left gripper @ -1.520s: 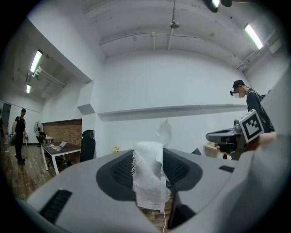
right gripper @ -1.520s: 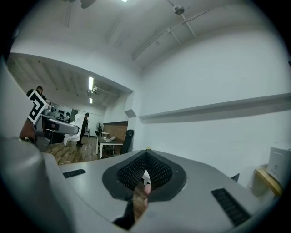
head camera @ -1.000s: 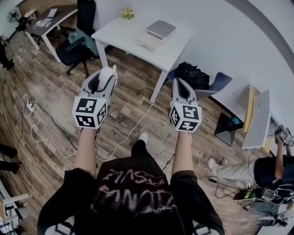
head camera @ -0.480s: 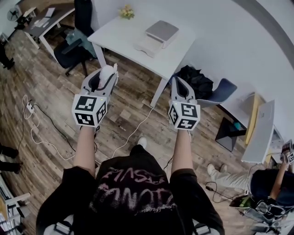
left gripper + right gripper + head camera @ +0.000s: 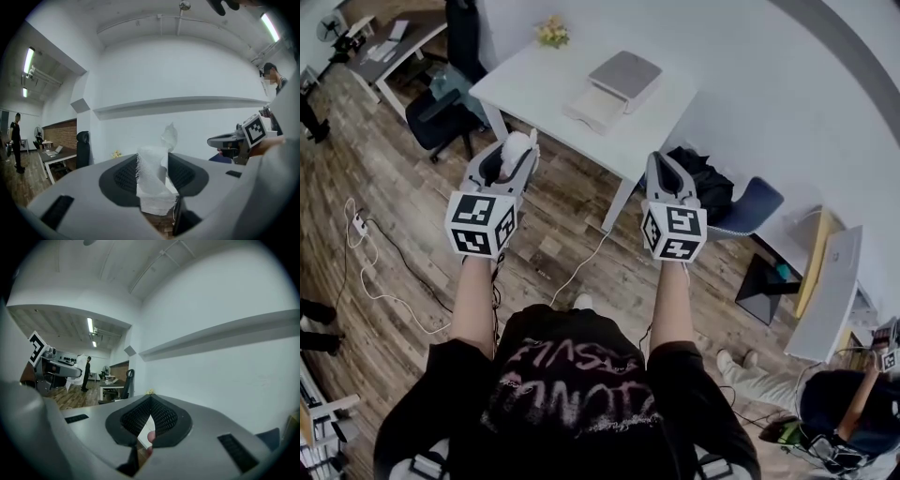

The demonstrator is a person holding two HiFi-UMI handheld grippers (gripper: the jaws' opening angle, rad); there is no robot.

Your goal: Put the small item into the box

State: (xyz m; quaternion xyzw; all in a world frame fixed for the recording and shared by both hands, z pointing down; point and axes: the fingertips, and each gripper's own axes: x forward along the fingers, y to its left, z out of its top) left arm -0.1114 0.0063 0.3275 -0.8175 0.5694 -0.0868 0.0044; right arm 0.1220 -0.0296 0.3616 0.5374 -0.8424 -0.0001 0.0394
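A small white gauze roll (image 5: 517,148) sticks up between the jaws of my left gripper (image 5: 510,161), which is shut on it at waist height over the wooden floor. In the left gripper view the gauze roll (image 5: 152,180) fills the gap between the dark pads of the left gripper (image 5: 153,161). My right gripper (image 5: 662,165) is held level beside it, its tips touching and nothing held; its right gripper (image 5: 150,401) pads meet at the front. The box (image 5: 615,81), a white tray with a grey lid, lies on the white table (image 5: 534,84) ahead.
Yellow flowers (image 5: 551,31) stand at the table's far corner. A black office chair (image 5: 441,105) and a grey desk (image 5: 389,42) are to the left. A black bag (image 5: 701,174) and a blue chair (image 5: 752,201) sit by the wall on the right. Cables (image 5: 380,246) trail over the floor.
The table and box have drawn nearer and slid lower in the head view. Both grippers keep the same pose, the left still on the gauze roll.
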